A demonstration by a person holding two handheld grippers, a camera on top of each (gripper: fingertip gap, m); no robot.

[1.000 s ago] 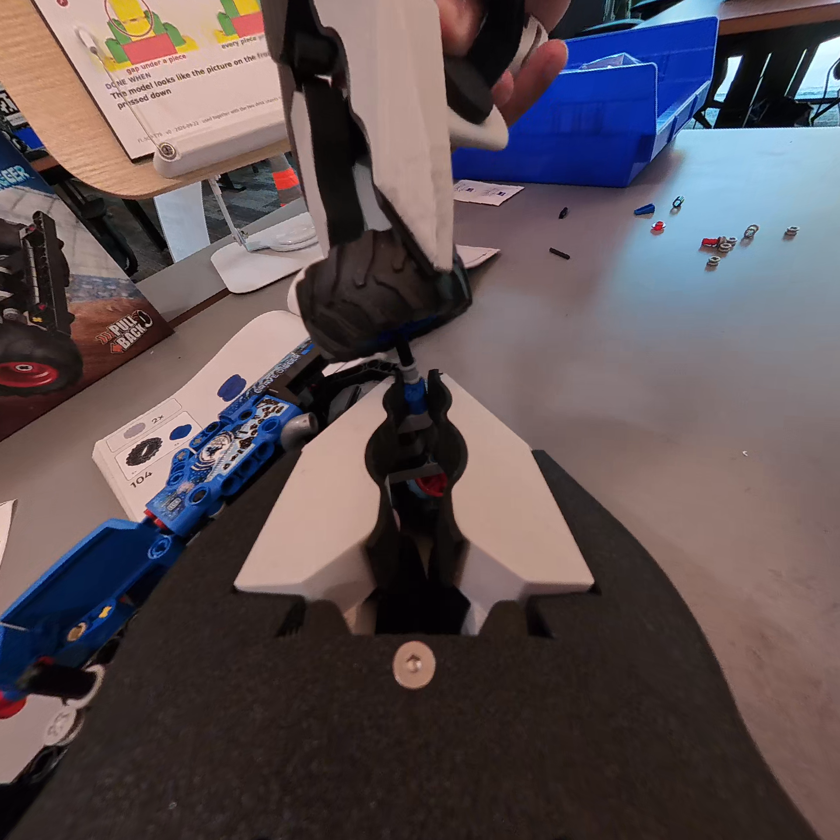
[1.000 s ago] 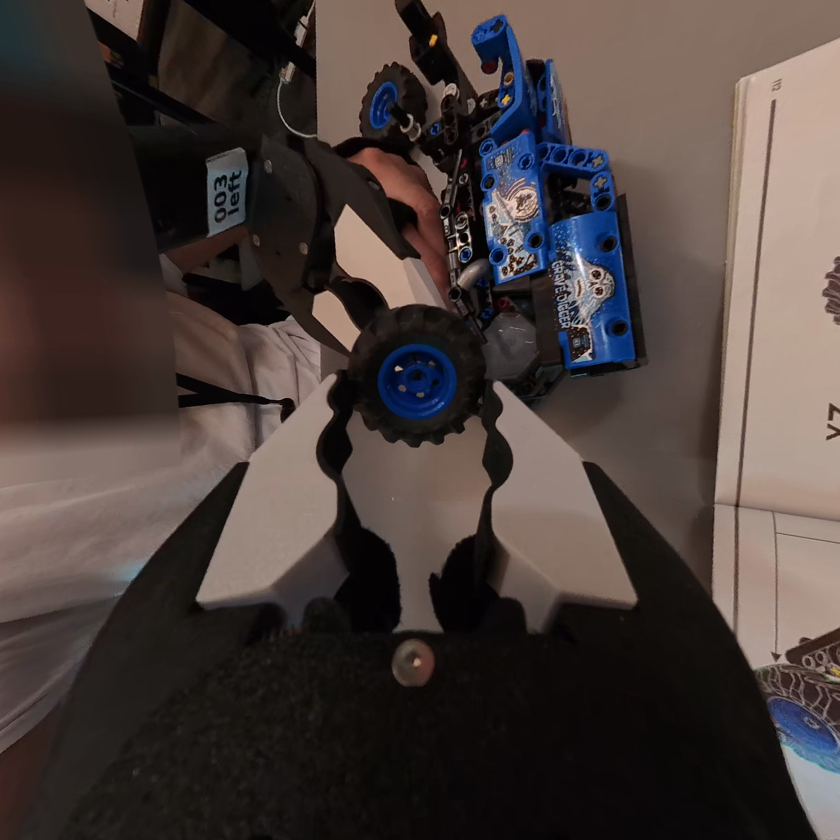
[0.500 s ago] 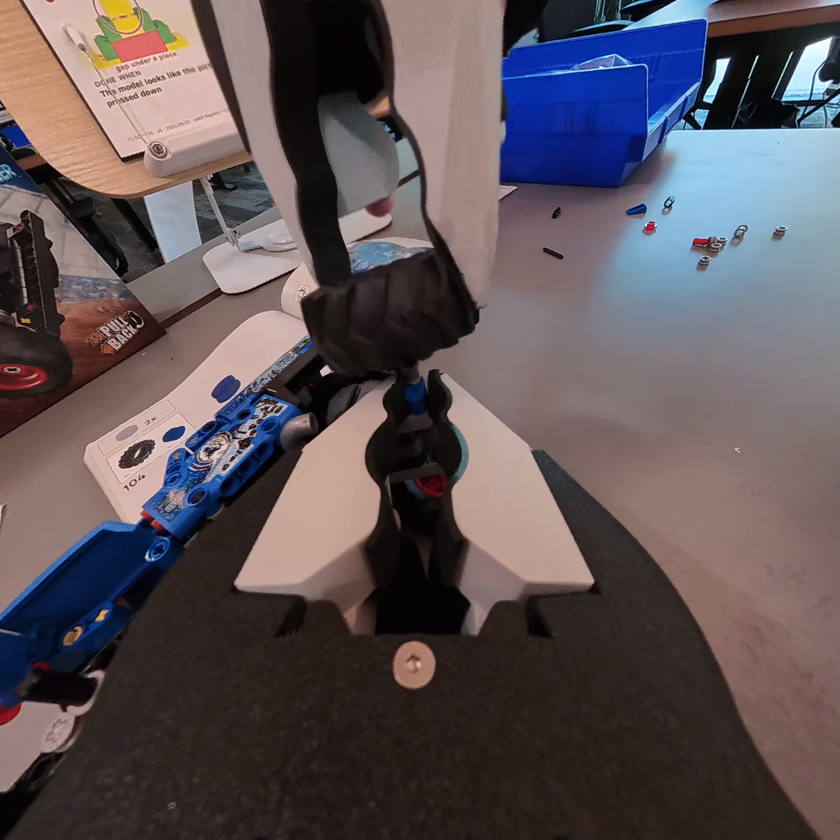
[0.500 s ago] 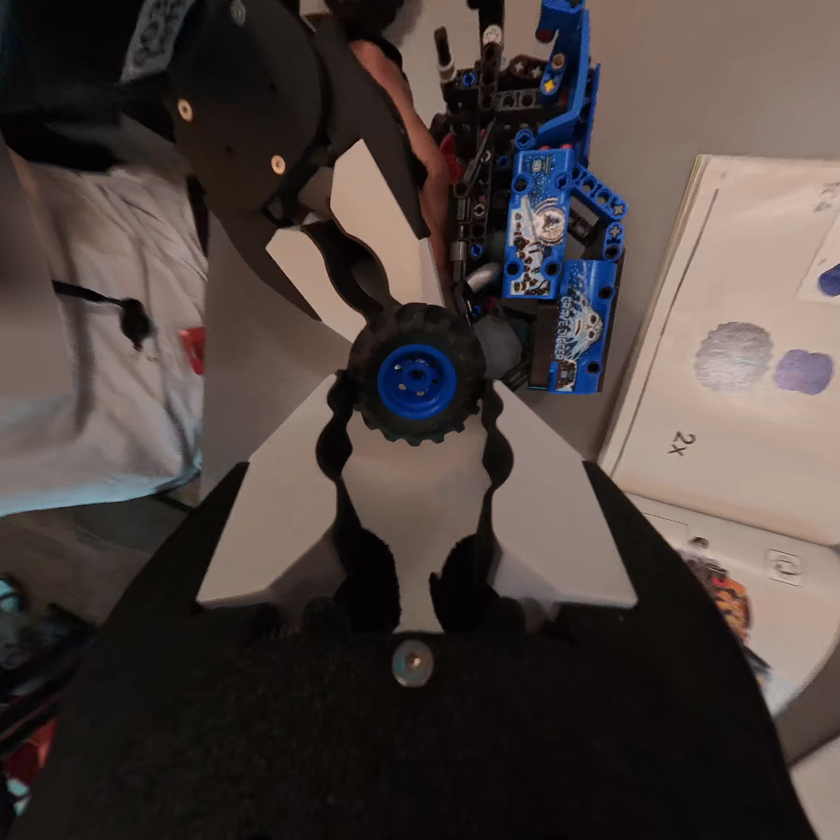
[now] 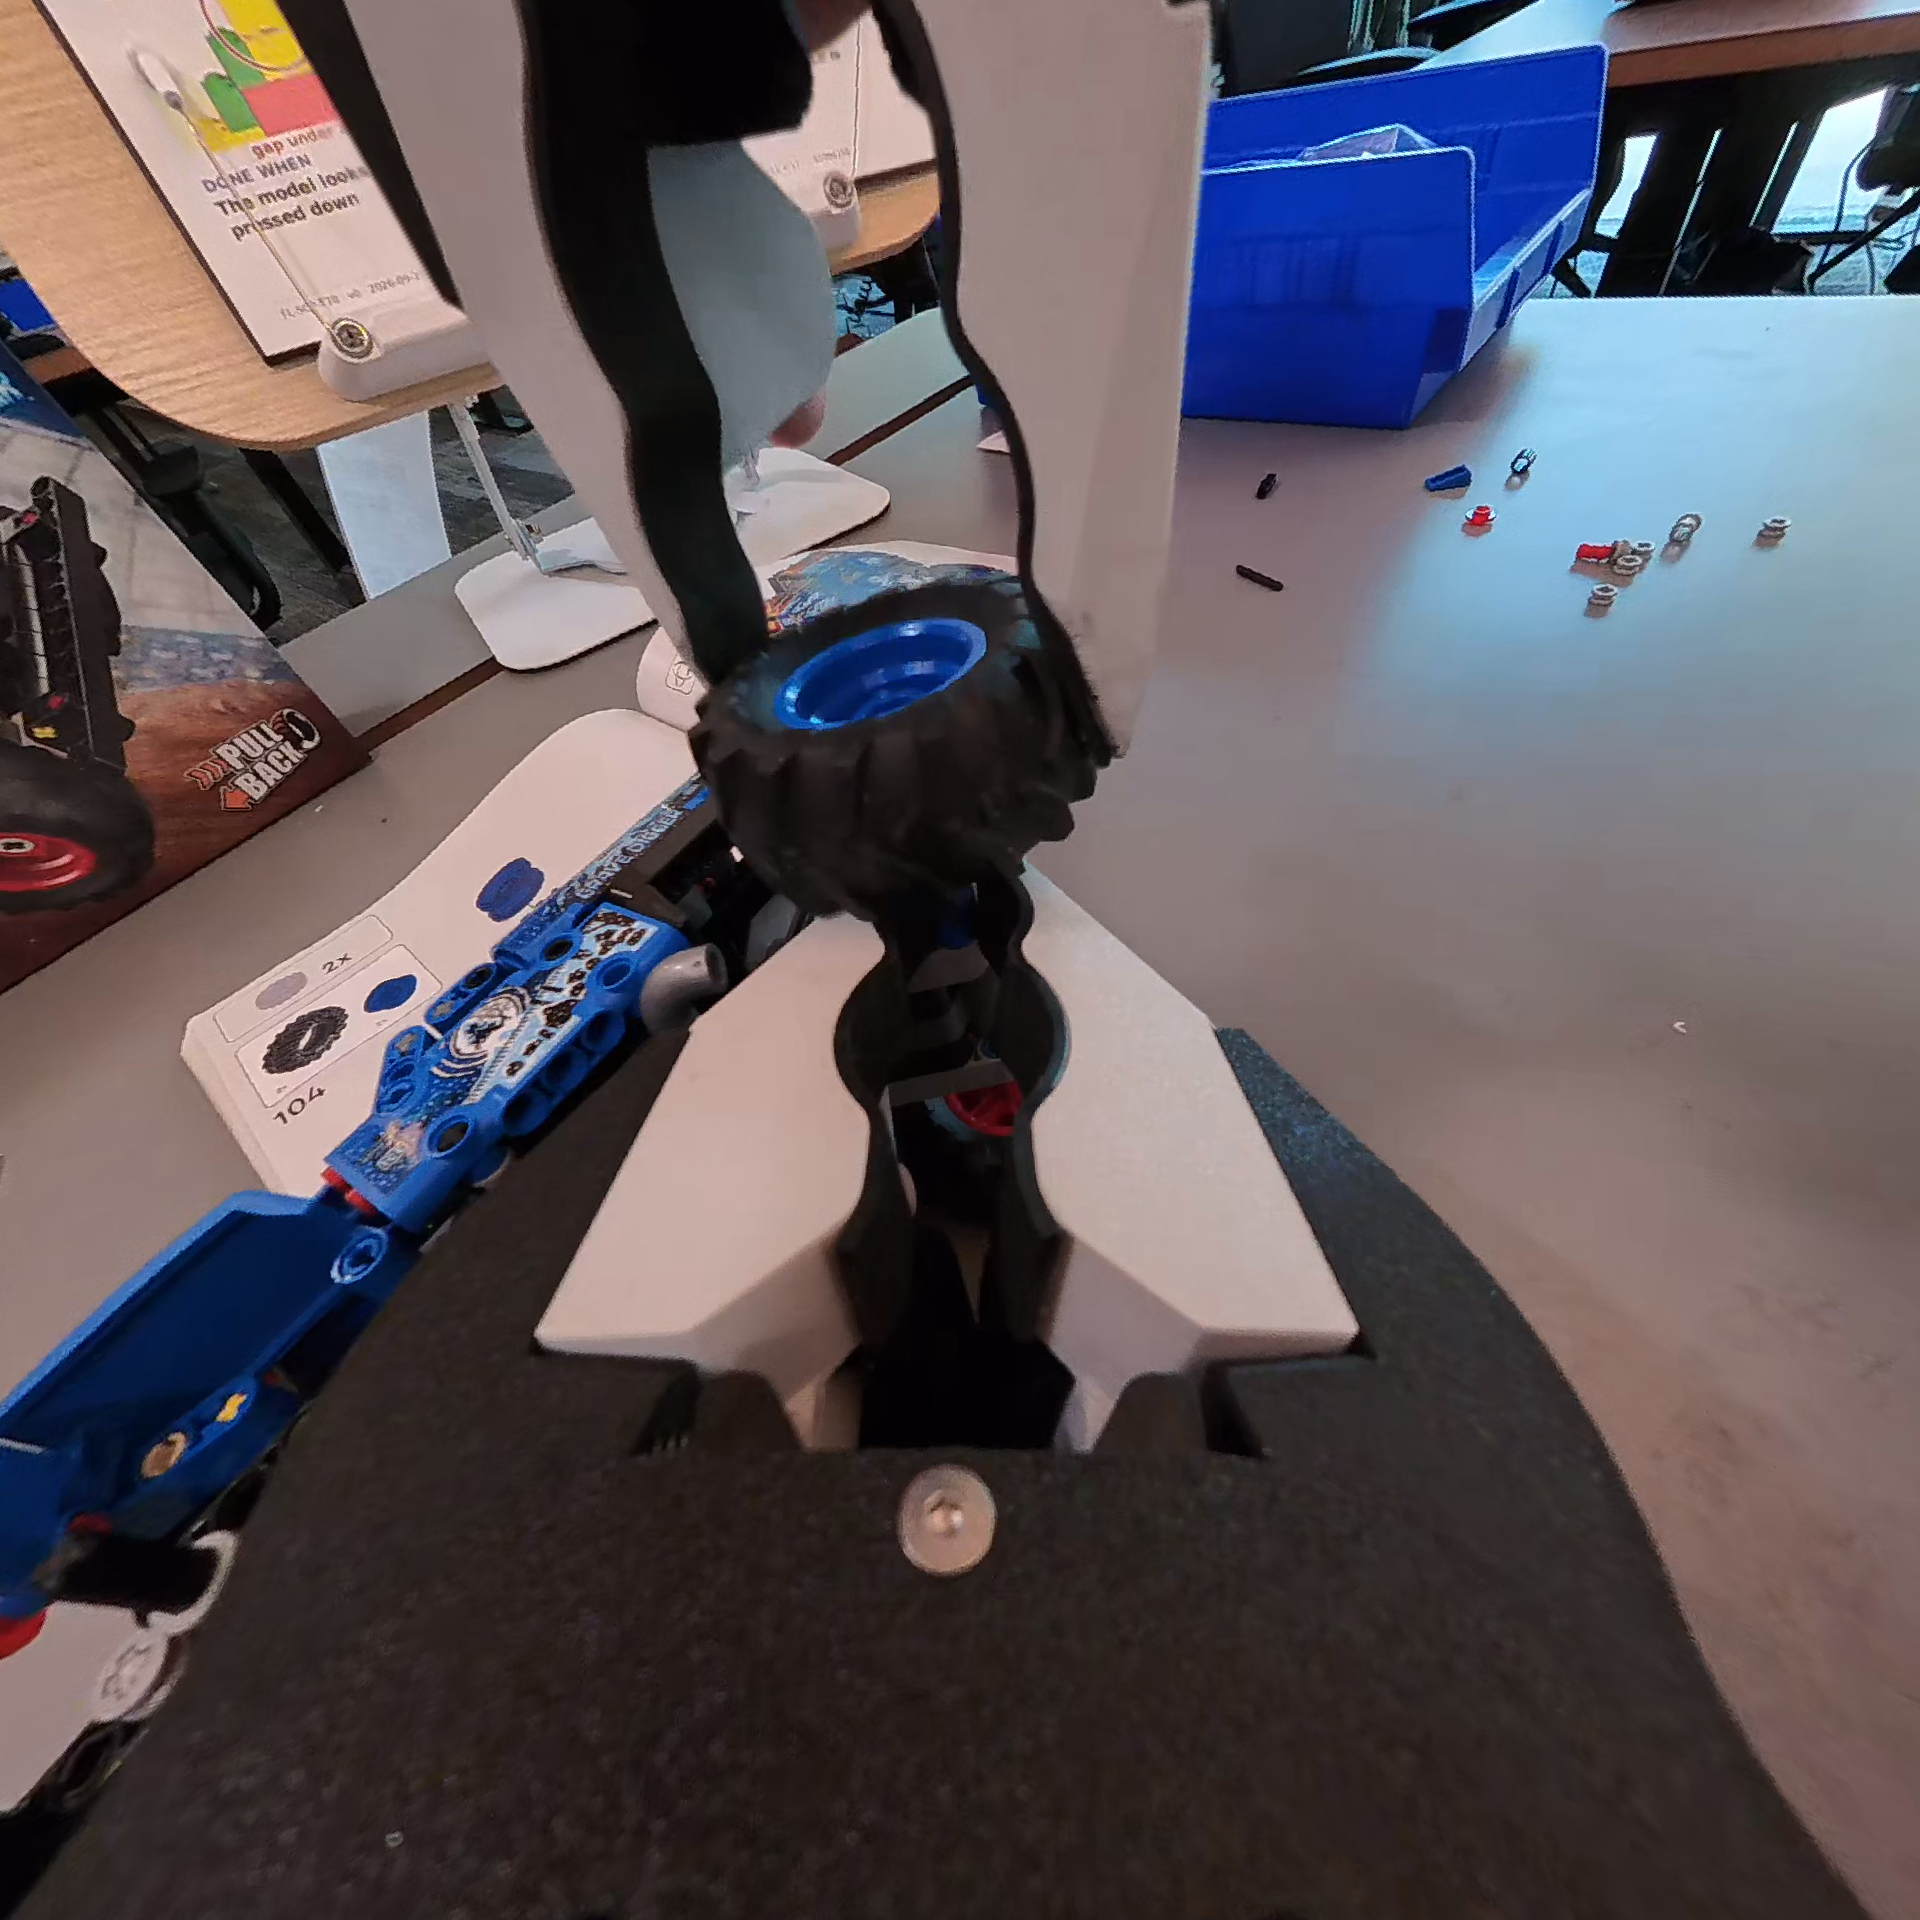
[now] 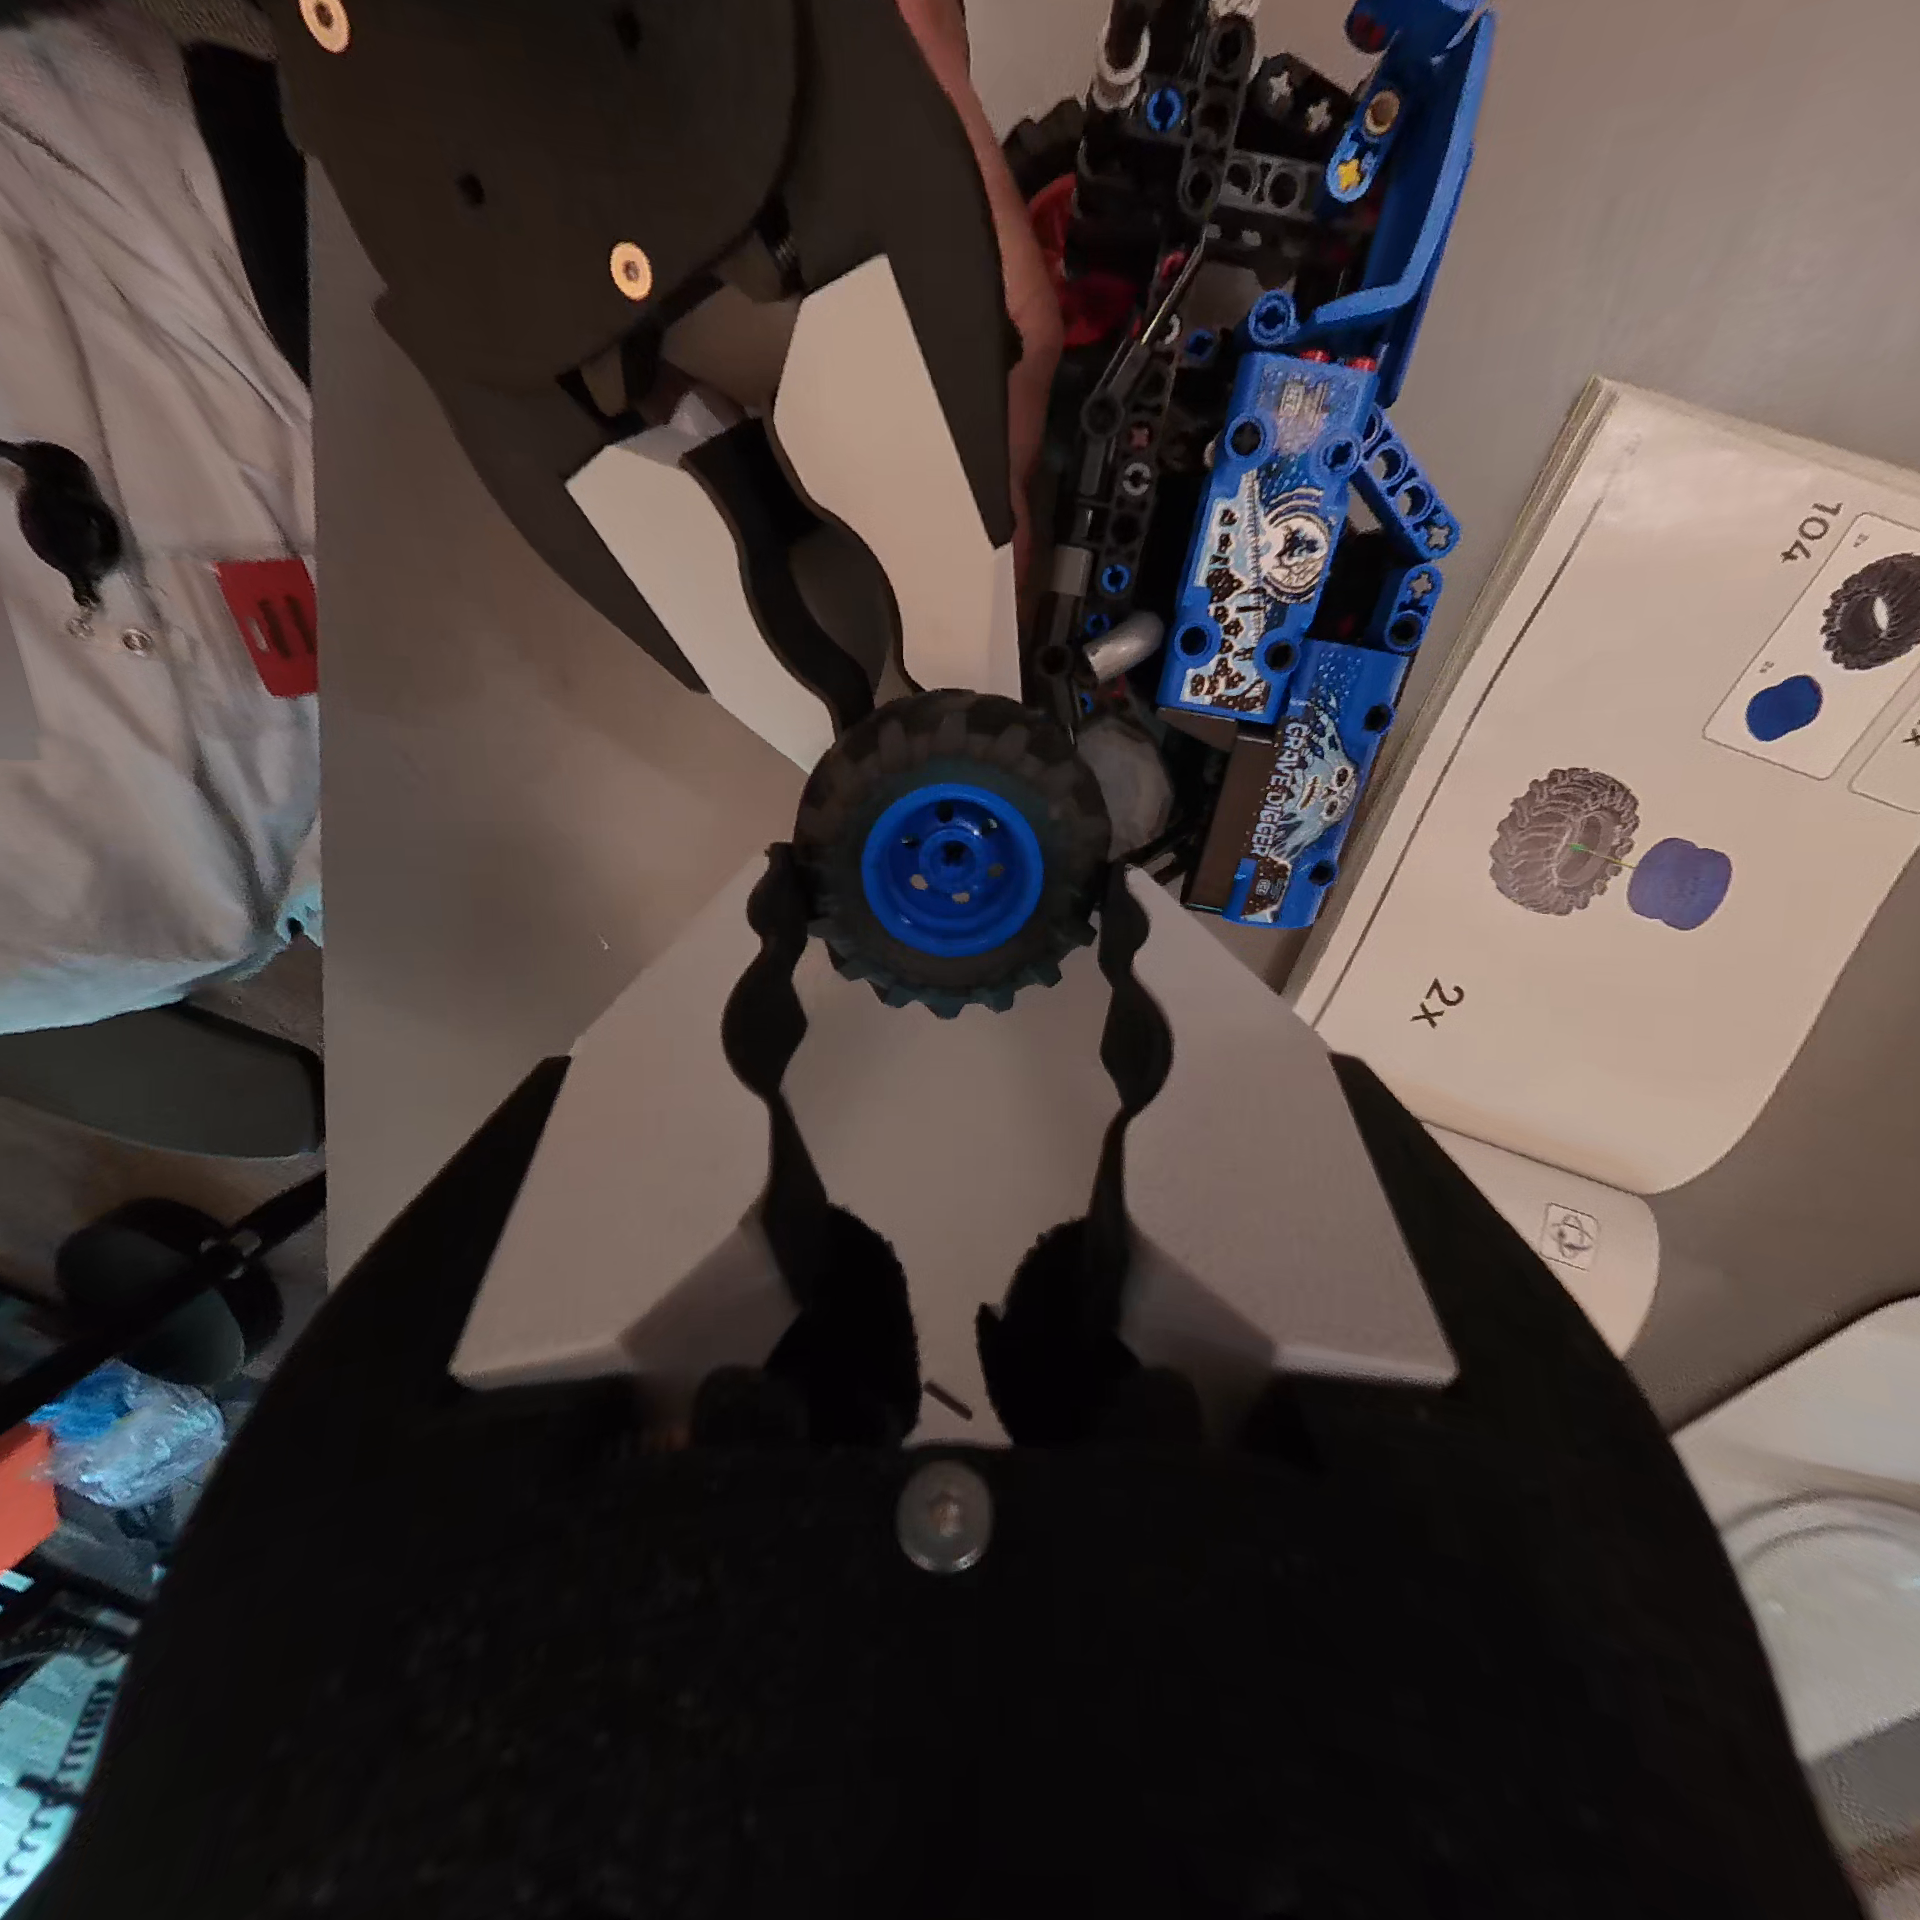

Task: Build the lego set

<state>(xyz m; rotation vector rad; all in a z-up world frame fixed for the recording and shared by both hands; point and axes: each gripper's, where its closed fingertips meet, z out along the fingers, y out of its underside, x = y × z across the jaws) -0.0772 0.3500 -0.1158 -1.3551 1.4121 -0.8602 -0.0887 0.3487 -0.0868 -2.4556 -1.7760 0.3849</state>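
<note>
R tool (image 6: pixel 948 894) clamps 1 black wheel (image 6: pixel 951 854) w/ blue hub. L tool (image 5: pixel 951 997) closed on 1 blue truck model (image 6: pixel 1278 582), axle area. 1 open instruction booklet (image 6: pixel 1621 831) on table (image 5: pixel 1558 935).

Open grey table (image 5: pixel 1558 883) rightward — blue truck model (image 5: pixel 499 1049) and instruction booklet (image 5: pixel 343 1018) crowding left.

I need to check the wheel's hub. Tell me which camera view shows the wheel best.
The right wrist view. It faces the wheel head-on, so the blue hub and the black tyre around it are plain, gripped at the tips of the right claw. The left wrist view shows the tyre tread side-on and only the hub's recessed top.
</note>
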